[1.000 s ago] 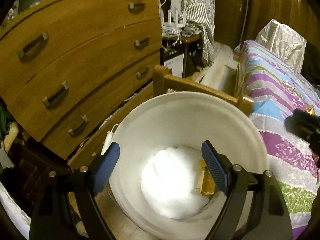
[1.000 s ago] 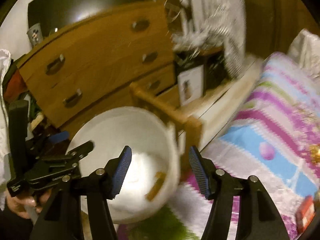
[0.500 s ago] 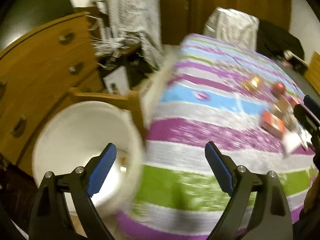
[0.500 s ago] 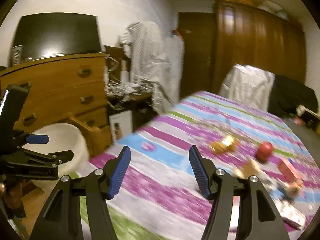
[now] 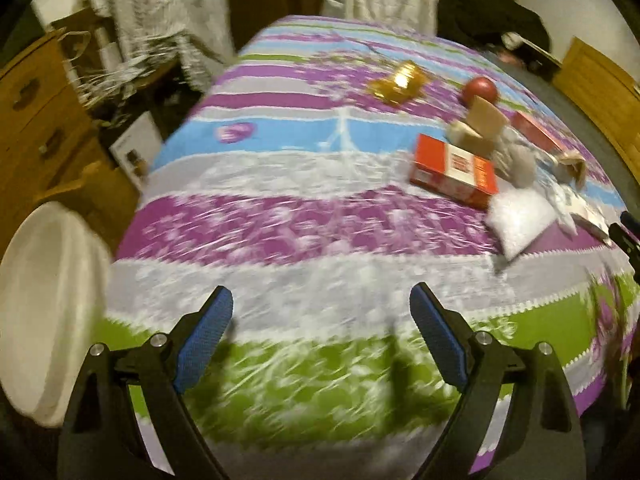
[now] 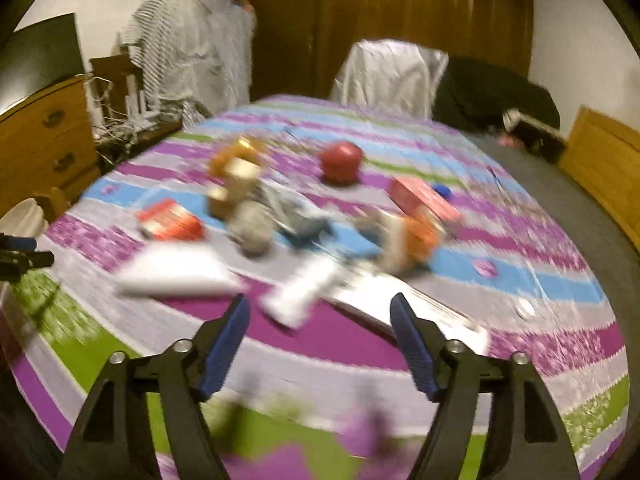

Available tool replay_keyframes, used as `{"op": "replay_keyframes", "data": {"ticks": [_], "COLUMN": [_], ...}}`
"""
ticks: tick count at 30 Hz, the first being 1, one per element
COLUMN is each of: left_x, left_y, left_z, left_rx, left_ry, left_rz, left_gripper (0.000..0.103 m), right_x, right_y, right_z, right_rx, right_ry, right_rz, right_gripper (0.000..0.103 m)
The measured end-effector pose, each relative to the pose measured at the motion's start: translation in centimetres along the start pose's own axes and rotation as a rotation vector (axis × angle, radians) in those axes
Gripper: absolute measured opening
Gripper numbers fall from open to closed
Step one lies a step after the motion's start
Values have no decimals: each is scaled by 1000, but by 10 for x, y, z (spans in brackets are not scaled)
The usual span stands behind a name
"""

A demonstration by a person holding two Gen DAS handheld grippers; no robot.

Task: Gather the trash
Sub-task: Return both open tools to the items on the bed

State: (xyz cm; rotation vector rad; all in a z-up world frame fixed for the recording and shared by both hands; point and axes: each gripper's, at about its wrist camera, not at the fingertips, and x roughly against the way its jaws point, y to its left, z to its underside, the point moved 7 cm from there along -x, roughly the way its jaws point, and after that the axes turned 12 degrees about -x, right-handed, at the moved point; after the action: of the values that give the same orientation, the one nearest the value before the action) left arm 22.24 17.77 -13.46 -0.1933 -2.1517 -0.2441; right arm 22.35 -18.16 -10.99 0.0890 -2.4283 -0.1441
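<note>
Trash [image 6: 256, 216] — blurred boxes, wrappers — litters striped bedspread [image 5: 320, 220]; both grippers [image 5: 322, 336] [image 6: 320, 340] spread, empty.

Black gripper [image 5: 321, 312] frame, blue ribbed pads, silver screws.

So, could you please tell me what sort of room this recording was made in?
Most likely a bedroom: a bed with a striped bedspread fills the view, a wooden chest of drawers stands to its left, and a dark wardrobe stands behind.
</note>
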Motion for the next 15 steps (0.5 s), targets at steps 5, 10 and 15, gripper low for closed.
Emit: {"op": "replay_keyframes", "data": {"ticks": [5,10,15], "left_x": [-29,-48,-66], "left_y": [-34,-63,-84], "left_z": [-32,-76,-99], "left_rx": [-331,-714,-971], "left_ry": [-6,-63,-28], "left_rz": [124,217,356], "left_gripper": [87,87,87], "right_x": [-29,-62,-74], "right_y": [-46,-53,-41], "right_z": [5,2,-5], "right_rx": [110,235,314], "right_ry": [126,277,368], "right_rz": [-53,-128,-218], "right_gripper": [98,98,98]}}
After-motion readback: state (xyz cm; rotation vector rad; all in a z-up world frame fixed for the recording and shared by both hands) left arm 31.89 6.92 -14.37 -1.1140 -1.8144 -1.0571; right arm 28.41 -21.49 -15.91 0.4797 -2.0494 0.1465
